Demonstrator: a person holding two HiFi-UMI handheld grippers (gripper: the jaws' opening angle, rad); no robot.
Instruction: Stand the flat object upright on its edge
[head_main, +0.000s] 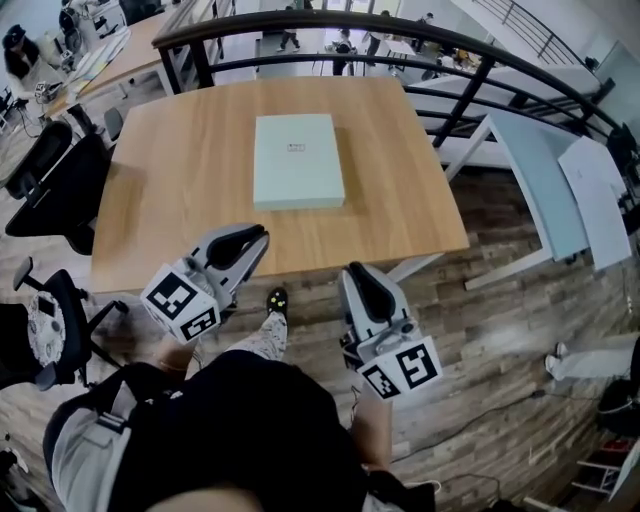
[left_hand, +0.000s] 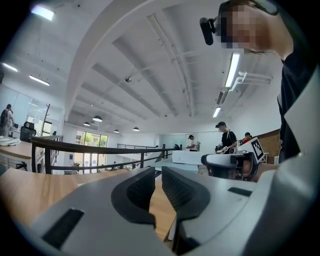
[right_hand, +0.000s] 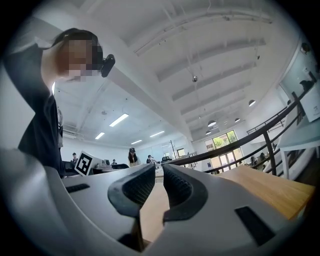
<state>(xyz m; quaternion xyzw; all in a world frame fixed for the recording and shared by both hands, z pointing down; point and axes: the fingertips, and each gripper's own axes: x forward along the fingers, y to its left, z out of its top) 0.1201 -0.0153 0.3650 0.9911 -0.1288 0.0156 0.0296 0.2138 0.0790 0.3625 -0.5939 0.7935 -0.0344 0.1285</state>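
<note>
A pale green flat box (head_main: 297, 160) is seen lying on its broad face in the middle of the wooden table (head_main: 180, 190), its sides roughly parallel to the table's edges. A small mark is printed on its top face, toward the table's far edge; it is too small to be read. Nothing else is seen on the table.

The left gripper (head_main: 257, 234) is held at the table's near edge, toward the near left corner, with its tips pointed in over the tabletop. Its 2 jaws are closed together with only a thin slit between the pads, and nothing is held between them. The right gripper (head_main: 352, 268) is held just off the table's near edge, right of centre, pointed toward the table. Its 2 jaws are likewise brought together, with nothing between them. Both grippers are well apart from the box.

A dark curved railing (head_main: 400, 35) is seen beyond the table's far edge, and a black office chair (head_main: 55, 185) stands off the table's left side.
</note>
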